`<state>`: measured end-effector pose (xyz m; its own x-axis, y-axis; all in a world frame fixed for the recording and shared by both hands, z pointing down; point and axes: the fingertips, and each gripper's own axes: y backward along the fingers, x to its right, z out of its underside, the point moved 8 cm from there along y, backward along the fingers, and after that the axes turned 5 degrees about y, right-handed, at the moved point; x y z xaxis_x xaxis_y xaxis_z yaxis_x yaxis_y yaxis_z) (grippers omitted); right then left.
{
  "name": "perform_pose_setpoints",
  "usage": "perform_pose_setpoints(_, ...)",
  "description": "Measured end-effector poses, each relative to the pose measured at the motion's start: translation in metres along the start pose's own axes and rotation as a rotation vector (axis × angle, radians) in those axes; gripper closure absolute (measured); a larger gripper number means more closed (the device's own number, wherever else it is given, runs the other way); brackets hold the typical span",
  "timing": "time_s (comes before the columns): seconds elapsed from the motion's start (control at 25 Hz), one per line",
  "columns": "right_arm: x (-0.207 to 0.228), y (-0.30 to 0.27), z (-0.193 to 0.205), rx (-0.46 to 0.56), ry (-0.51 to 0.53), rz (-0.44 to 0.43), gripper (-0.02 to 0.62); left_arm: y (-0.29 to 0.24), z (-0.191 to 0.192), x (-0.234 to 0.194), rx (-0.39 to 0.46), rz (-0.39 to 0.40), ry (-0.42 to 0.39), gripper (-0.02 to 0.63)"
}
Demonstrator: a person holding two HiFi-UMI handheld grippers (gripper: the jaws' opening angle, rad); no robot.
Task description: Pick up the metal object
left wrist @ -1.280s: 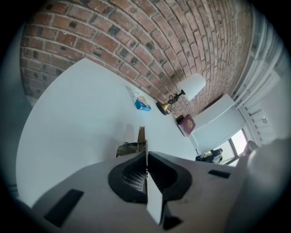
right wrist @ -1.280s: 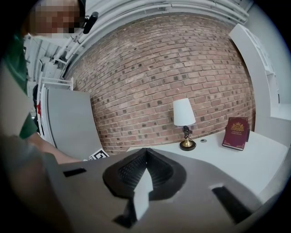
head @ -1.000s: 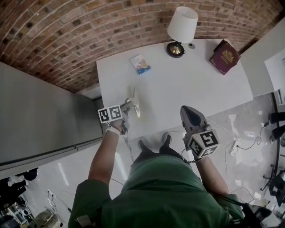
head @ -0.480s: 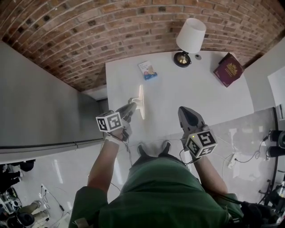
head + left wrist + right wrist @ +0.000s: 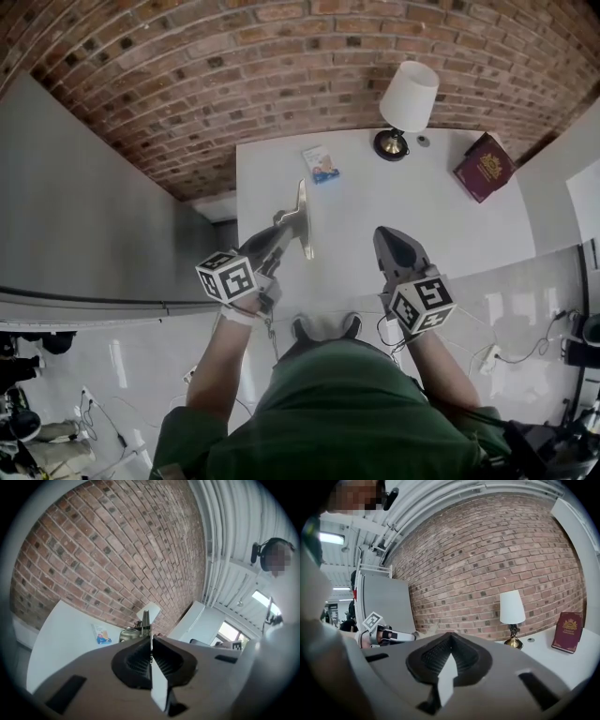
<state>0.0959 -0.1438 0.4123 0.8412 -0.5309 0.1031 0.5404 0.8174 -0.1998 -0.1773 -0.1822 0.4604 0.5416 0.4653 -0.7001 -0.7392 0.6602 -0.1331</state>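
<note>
- No legible words, numbers or brand names in any view.
- On the maroon book: a gold crest with gold print above and below, too small to read.
- On the small card: a coloured picture and some print, blurred beyond reading.
- On the marker cube of the left gripper and on that of the right gripper: black-and-white square patterns only, no letters or digits.

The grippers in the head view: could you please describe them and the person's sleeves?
The left gripper and right gripper are grey and taper to a point. Each carries a white cube with black square markers. A thin cable hangs from the left one. The person wears a green short-sleeved shirt.
</note>
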Motion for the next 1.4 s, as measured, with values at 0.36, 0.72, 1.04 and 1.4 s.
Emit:
perform_pose_setpoints(0.36, 0.000, 0.006, -0.025, 0.132, 0.026, -0.005, 0.592, 0.019, -0.015, 0.047, 0.102, 0.062, -0.125, 0.597)
perform_pose_setpoints(0.72, -0.004, 0.006, -0.047, 0.189, 0.078, -0.023, 0.592, 0.026, -0.030, 0.074, 0.145, 0.070, -0.235, 0.597)
perform_pose_setpoints(1.04, -0.002, 0.004, -0.061, 0.229, 0.101, -0.023, 0.592, 0.029, -0.047, 0.095, 0.175, 0.042, -0.350, 0.597)
perform_pose_setpoints(1.4, 0.003, -0.004, -0.063, 0.210, 0.098, -0.030, 0.592, 0.024, -0.053, 0.094, 0.179, 0.045, -0.349, 0.597)
